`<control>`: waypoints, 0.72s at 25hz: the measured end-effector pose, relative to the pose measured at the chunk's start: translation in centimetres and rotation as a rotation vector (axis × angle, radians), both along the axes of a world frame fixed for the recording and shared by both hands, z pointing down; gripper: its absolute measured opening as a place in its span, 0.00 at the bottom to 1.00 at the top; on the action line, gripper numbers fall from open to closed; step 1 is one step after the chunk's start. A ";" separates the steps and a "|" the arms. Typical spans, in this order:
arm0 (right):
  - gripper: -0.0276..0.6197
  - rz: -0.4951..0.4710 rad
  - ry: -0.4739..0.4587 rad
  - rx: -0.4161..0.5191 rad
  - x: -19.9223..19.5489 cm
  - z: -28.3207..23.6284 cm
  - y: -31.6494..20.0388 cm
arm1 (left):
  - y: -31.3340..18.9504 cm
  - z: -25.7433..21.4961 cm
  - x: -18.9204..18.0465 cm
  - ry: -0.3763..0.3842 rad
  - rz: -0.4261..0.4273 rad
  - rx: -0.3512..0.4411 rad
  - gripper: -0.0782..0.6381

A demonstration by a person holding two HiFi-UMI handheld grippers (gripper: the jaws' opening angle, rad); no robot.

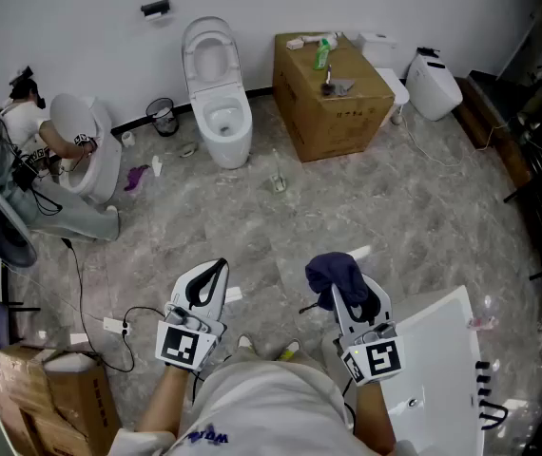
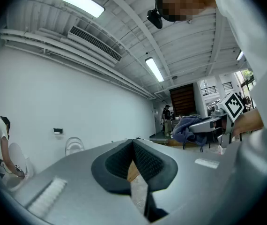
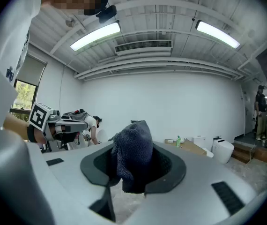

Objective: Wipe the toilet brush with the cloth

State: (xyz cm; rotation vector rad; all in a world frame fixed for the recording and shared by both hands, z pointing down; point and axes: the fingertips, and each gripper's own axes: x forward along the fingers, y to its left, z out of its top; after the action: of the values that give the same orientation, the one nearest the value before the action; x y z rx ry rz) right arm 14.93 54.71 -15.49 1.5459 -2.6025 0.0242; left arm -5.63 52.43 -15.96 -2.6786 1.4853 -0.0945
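A dark blue cloth (image 1: 335, 271) hangs bunched from my right gripper (image 1: 344, 283), which is shut on it; in the right gripper view the cloth (image 3: 133, 151) fills the jaws and covers the fingertips. My left gripper (image 1: 217, 268) is held beside it, about a hand's width to the left, shut with nothing in it (image 2: 133, 148). Both are raised over the floor near my body. A thin upright item (image 1: 278, 181) on the floor in front of the toilet may be the toilet brush; it is too small to tell.
A white toilet (image 1: 218, 98) stands against the far wall, beside a cardboard box (image 1: 338, 103) with a green bottle (image 1: 321, 55). A person (image 1: 33, 150) crouches at another toilet at left. A white panel (image 1: 442, 350) lies at lower right. Cables (image 1: 119, 326) run at left.
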 end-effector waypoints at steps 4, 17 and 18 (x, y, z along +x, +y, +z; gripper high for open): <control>0.27 -0.045 -0.002 -0.013 -1.2 0.5 0.8 | 1.1 0.2 0.1 0.026 0.021 -0.015 0.10; 0.27 -0.146 -0.031 -0.005 -8.0 0.4 1.6 | 1.4 2.2 -6.1 0.057 -0.005 -0.065 0.10; 0.27 -0.141 -0.027 -0.005 -8.4 0.4 1.8 | 1.3 2.3 -6.5 0.057 -0.005 -0.068 0.10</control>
State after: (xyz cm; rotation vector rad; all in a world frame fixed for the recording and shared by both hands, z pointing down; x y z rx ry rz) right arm 6.57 56.52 -15.06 1.3656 -2.7235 0.0398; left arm -12.18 53.70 -13.69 -2.7536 1.5318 -0.0700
